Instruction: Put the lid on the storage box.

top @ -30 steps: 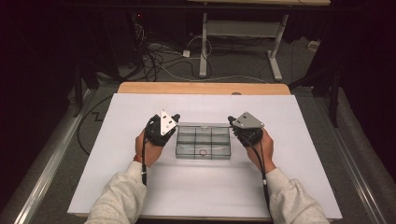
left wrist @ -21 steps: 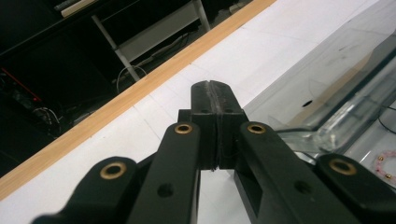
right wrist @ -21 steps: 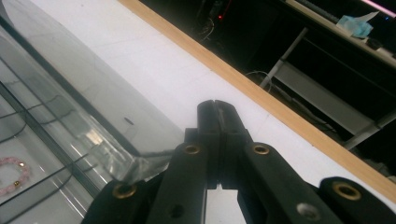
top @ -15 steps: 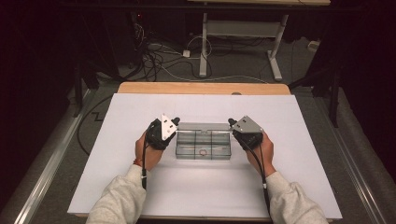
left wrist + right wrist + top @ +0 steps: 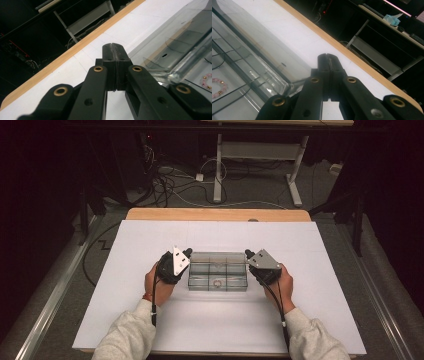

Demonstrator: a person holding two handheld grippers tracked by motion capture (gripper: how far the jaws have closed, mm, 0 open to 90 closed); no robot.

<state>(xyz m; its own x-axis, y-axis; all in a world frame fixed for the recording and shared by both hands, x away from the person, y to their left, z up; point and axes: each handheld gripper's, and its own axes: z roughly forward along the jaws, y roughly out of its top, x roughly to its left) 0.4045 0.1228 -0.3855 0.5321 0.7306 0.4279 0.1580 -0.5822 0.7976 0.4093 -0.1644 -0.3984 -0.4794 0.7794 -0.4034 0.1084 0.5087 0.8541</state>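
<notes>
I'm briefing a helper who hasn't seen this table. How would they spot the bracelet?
On the white table top, midway between the person's two hands, lies a clear plastic compartment box. In its near middle compartment rests the bracelet, a small ring of pale pink beads with a few gold ones.

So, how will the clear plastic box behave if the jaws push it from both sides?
The clear plastic box looks stiff and light, so it probably slides easily on the smooth white table. Low and flat, it seems unlikely to tip. The bead bracelet inside may shift.
</notes>
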